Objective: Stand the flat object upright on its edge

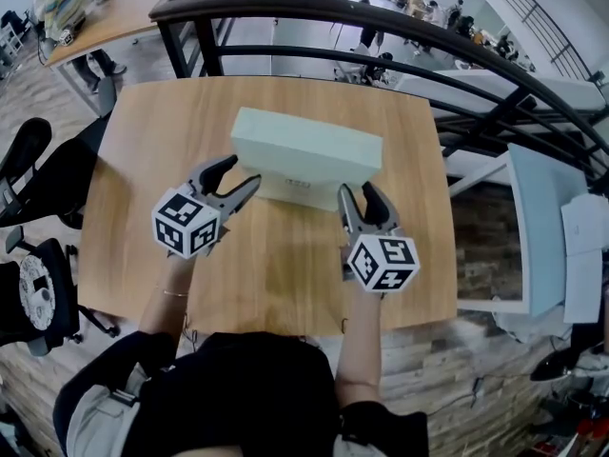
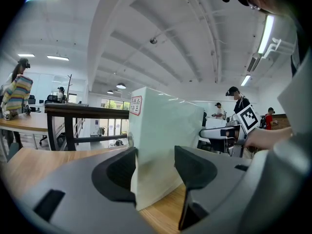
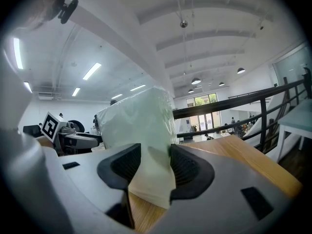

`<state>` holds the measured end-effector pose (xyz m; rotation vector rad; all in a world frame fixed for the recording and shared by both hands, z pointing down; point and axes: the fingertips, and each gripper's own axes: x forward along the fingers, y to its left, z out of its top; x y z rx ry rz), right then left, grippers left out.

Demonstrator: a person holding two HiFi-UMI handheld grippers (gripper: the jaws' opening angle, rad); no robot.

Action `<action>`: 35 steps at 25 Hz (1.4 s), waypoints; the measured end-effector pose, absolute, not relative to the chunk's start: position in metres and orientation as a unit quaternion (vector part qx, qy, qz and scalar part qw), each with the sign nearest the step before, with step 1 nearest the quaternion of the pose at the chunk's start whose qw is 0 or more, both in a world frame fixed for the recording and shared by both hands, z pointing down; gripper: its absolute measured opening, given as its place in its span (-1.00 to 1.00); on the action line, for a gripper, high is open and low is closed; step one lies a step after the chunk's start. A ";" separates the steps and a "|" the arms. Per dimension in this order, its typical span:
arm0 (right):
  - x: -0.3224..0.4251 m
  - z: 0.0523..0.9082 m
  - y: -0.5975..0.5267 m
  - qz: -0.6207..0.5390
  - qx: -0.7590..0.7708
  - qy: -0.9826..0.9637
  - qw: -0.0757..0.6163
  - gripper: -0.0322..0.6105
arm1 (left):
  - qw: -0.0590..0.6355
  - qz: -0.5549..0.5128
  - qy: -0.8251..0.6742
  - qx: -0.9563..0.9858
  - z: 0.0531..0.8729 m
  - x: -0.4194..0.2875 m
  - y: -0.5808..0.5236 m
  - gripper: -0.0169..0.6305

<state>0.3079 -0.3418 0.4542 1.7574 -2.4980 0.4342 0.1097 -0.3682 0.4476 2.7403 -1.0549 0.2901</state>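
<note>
Right now, the left gripper (image 1: 245, 171) and the right gripper (image 1: 356, 190), two in all, each squeeze a near corner of the one pale green box (image 1: 304, 146) on the one wooden table (image 1: 162, 131).

Box (image 1: 306, 146) sits on the table (image 1: 143, 160), roughly mid-width and a bit toward the far side. Left gripper (image 1: 245, 171) is at its near left corner and right gripper (image 1: 356, 190) at its near right corner, and each has that corner in between its jaws, pads against it. Can't really tell if the box lies flat or is tipped up. A railing (image 1: 285, 8) runs behind the table, office chairs (image 1: 43, 298) are off to the left, another table (image 1: 538, 227) stands on the right, and a desk (image 1: 114, 12) is further back left.
</note>
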 end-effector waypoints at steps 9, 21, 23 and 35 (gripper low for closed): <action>0.304 0.447 -0.329 0.130 0.573 -0.809 0.024 -0.33 | 0.087 0.093 -0.349 0.928 0.440 0.107 -0.359 -0.15; 0.292 0.437 -0.311 0.125 0.575 -0.808 0.013 -0.33 | 0.080 0.085 -0.345 0.931 0.432 0.101 -0.347 -0.15; 0.289 0.437 -0.305 0.125 0.576 -0.808 0.015 -0.33 | 0.079 0.085 -0.341 0.933 0.432 0.100 -0.342 -0.15; 0.278 0.424 -0.275 0.113 0.561 -0.820 0.011 -0.57 | 0.070 0.069 -0.340 0.935 0.418 0.099 -0.310 -0.27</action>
